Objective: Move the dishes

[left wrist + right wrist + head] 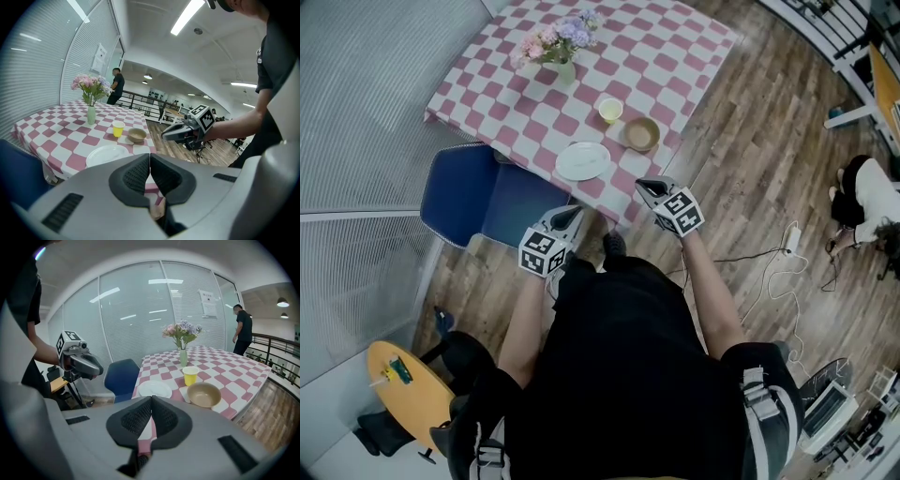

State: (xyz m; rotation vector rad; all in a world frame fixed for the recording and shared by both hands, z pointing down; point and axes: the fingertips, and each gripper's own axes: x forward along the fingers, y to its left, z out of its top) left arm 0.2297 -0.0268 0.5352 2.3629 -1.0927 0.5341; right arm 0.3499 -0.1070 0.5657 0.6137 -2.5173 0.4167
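A white plate (pixel 583 160) lies near the front edge of the pink-and-white checked table (pixel 656 42). Beside it stand a brown bowl (pixel 641 134) and a small yellow cup (pixel 610 111). The plate (pixel 107 154), cup (pixel 118 129) and bowl (pixel 137 135) show in the left gripper view, and the plate (pixel 154 389), cup (pixel 190 376) and bowl (pixel 203 394) in the right gripper view. My left gripper (pixel 570 217) is shut and empty, short of the table edge. My right gripper (pixel 649 188) is shut and empty at the table's front edge, just right of the plate.
A vase of flowers (pixel 557 45) stands further back on the table. A blue chair (pixel 487 199) is tucked in at the table's left front. Cables and a power strip (pixel 789 240) lie on the wooden floor at right. A person (pixel 115 85) stands beyond the table by a railing.
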